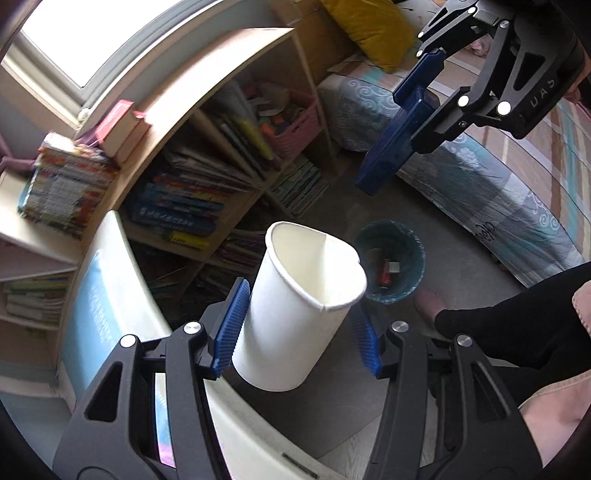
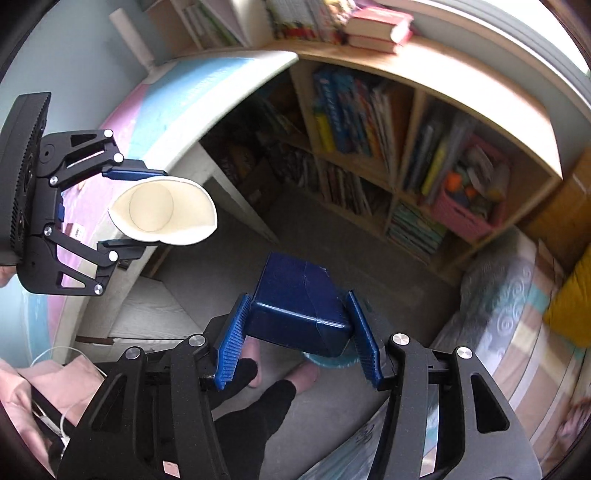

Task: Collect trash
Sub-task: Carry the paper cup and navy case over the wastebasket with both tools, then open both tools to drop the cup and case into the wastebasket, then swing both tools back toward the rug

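**Cup and carton held above the bin**

The white paper cup (image 1: 299, 314) was clamped between the ribbed blue pads (image 1: 231, 328) of the left gripper (image 1: 295, 332), tilted, open mouth up and away from the camera. Smooth matte wall, rolled rim; the rim was pinched out of round, with a crease at one side. In the right wrist view the same cup (image 2: 164, 210) showed its flattened oval mouth and circular base inside, apparently empty.

The dark blue carton (image 2: 299, 310), a glossy boxy shape with folded seams and a dented corner, was gripped across its sides by the right gripper (image 2: 299, 336). In the left wrist view the carton (image 1: 388, 147) hung slanted from that gripper (image 1: 410, 122).

Both items were in the air above the grey floor (image 1: 461, 295). Below, just beyond the cup, stood a round bin (image 1: 391, 262) with a crinkled teal liner; it held a few small items, one possibly a red can, too blurred to confirm.

Around: a wooden bookshelf (image 1: 236, 122) of books, a pink woven basket (image 1: 295, 125), a bed (image 1: 498, 192) with patterned cover, a yellow cushion (image 1: 373, 29), the person's black-clad leg (image 1: 517, 325).
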A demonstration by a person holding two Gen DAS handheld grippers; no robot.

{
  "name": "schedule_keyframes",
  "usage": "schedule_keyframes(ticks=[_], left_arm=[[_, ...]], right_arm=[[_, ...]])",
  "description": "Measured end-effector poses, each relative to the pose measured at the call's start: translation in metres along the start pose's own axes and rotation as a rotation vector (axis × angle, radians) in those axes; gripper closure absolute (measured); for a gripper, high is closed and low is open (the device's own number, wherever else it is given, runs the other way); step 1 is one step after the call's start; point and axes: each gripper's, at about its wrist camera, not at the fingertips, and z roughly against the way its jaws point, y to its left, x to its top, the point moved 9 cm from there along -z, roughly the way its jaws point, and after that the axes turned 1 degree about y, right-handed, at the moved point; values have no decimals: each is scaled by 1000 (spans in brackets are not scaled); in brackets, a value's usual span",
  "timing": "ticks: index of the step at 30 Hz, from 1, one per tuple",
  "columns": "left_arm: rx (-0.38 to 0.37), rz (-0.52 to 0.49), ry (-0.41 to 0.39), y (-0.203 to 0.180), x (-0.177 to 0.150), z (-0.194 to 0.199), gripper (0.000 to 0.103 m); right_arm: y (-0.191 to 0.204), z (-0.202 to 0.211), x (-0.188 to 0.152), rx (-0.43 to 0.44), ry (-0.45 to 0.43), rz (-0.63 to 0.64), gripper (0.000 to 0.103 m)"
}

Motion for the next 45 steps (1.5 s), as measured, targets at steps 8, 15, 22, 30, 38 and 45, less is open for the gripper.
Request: schedule_keyframes(ticks=[8,15,22,30,38,45], left_arm=[[-104,-38,20,-34,23,-31,48],[-74,-84,44,-48,38,-56,12],[-76,-75,61,-45,44,-61,7],[-85,-52,48,-41,45,-54,7],[-58,8,54,-26,32,-41,7],[3,105,63,1,2,-20,7]], right_arm=[[-21,-10,-32,24,33,-86,49],[-35,-23,-41,50,54,-136,19],[-54,-22,-50,51,63,-177,17],[-66,-17,-50,39,55,-195,17],[-60,-13,-39,41,45,-161,17],[-31,-18,-14,74,45,-72,17]])
